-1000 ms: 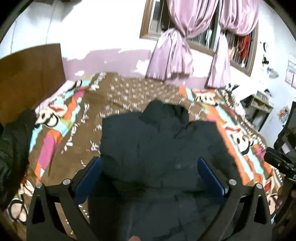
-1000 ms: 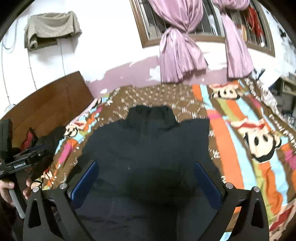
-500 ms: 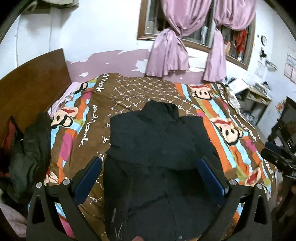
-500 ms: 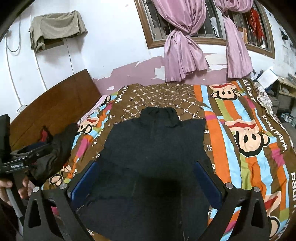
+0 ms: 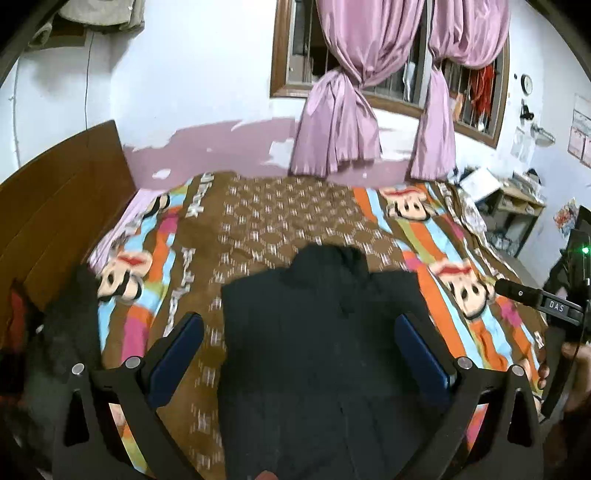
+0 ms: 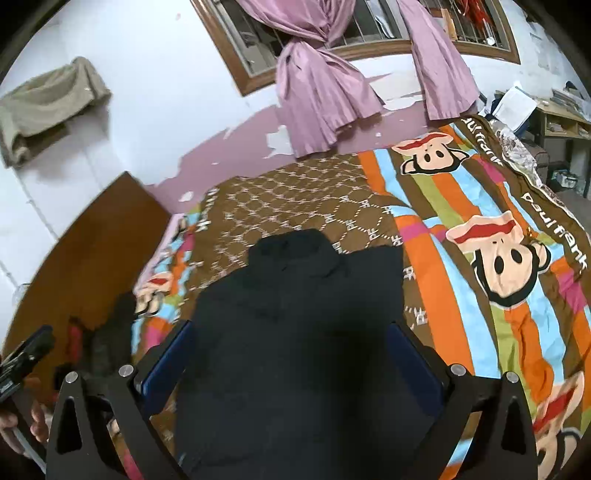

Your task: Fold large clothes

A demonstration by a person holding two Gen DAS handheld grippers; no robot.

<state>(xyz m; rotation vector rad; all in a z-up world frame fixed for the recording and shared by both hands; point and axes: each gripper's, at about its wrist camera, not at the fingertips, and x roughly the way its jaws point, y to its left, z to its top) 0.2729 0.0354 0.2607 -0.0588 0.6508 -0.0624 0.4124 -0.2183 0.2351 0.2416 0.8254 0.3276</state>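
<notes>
The black jacket lies flat on the bed, collar toward the window, sleeves seemingly tucked in. Left gripper and right gripper hover spread wide, holding nothing (between folds, probably). Next: pinch the hem and bring it to the collar.

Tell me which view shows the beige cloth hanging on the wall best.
The right wrist view: the beige cloth shows whole there, draped high on the white wall at upper left. The left wrist view catches only its lower edge at the top of the frame.
</notes>
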